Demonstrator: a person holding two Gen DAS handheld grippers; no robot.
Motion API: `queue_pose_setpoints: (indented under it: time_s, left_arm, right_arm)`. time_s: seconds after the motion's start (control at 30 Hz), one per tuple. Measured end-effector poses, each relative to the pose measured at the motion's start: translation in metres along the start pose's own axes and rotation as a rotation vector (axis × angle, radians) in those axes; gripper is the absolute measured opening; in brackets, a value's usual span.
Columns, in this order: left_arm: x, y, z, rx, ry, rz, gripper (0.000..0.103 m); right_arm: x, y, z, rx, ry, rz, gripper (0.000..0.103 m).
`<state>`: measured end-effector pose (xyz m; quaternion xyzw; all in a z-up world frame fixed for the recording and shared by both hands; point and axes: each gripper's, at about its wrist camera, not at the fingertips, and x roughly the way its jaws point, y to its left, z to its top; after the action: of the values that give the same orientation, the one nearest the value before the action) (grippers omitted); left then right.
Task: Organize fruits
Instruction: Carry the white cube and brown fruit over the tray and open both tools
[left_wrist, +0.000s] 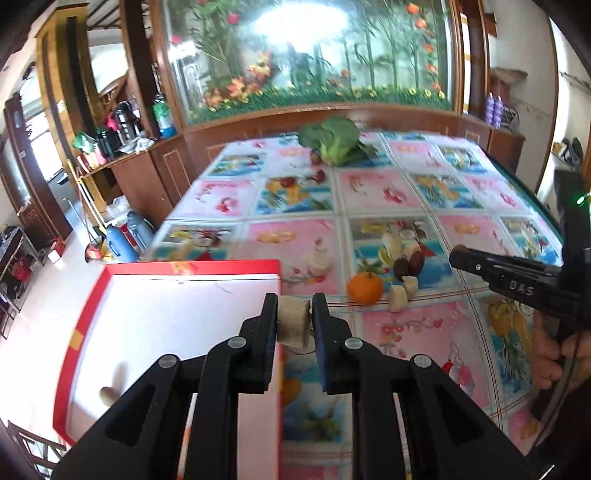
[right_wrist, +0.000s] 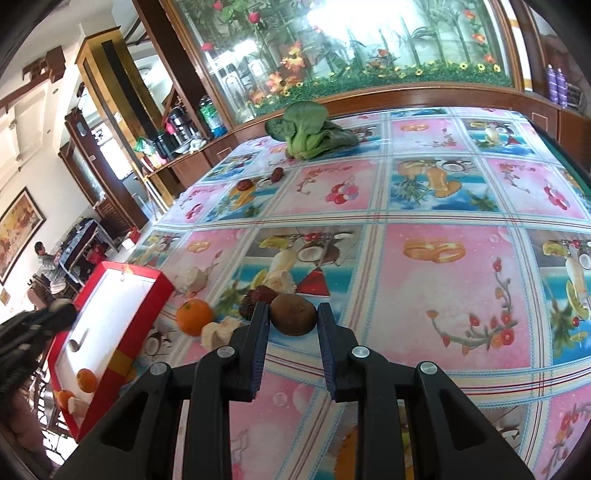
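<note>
The left gripper (left_wrist: 295, 323) is closed on a short pale cylinder of fruit, apparently a banana piece (left_wrist: 293, 320), which sits crosswise between the two pads with its cut end facing the camera; the piece is clear of the table and hangs above the near right edge of the red box (left_wrist: 83, 314). All positions below are given relative to that red box, which lies at the left edge of the table (right_wrist: 443, 288), on a tablecloth printed with fruit pictures. The box has a white floor; in the right wrist view it holds two oranges (right_wrist: 87, 380), a pale fruit piece (right_wrist: 78, 405) at its near end and a small round brownish item (right_wrist: 74, 345) nearer its middle. To the right of the box, on the cloth, lie a loose orange (left_wrist: 365, 288), two pale cut pieces (left_wrist: 402, 293) just beside it, and dark red-brown dates (left_wrist: 408, 263) just beyond those. The right gripper (right_wrist: 293, 320) is further right of the box and is closed on a brown kiwi (right_wrist: 293, 314), both pads pressing its sides; whether the kiwi rests on the cloth cannot be determined. In the left wrist view that gripper enters from the right edge, with a hand (left_wrist: 554, 354) on its handle. Two more dates (right_wrist: 260, 180) lie well beyond the box toward the far side, and a green leafy vegetable (right_wrist: 306, 133) lies at the far edge.
</note>
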<state>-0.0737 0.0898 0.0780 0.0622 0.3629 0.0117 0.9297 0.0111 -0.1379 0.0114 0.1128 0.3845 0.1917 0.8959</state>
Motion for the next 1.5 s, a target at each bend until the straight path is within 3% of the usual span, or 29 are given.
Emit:
queue_pose_setpoints:
  time_s: [0.27,0.43,0.7,0.9,1.2,1.5]
  left_arm:
    - [-0.028,0.03,-0.009,-0.045,-0.061,0.017,0.02]
    - [-0.035,0.05,-0.017,-0.08,-0.074,0.026,0.02]
    - [-0.037,0.083,-0.032,-0.136,-0.069,0.041,0.02]
    - [-0.029,0.124,-0.055,-0.191,-0.025,0.101,0.02]
    - [-0.008,0.163,-0.091,-0.246,0.063,0.161,0.021]
    - [-0.001,0.174,-0.103,-0.259,0.081,0.174,0.021]
  right_arm:
    - [0.002,0.0,-0.005,0.025,-0.008,-0.051,0.025]
    - [-0.002,0.021,-0.01,-0.004,-0.018,-0.048,0.025]
    - [-0.007,0.102,-0.029,-0.087,-0.033,0.119,0.025]
    - [-0.002,0.179,-0.046,-0.233,-0.004,0.238,0.025]
    - [0.018,0.23,-0.071,-0.388,0.053,0.251,0.025]
    - [0.031,0.26,-0.085,-0.457,0.076,0.268,0.025]
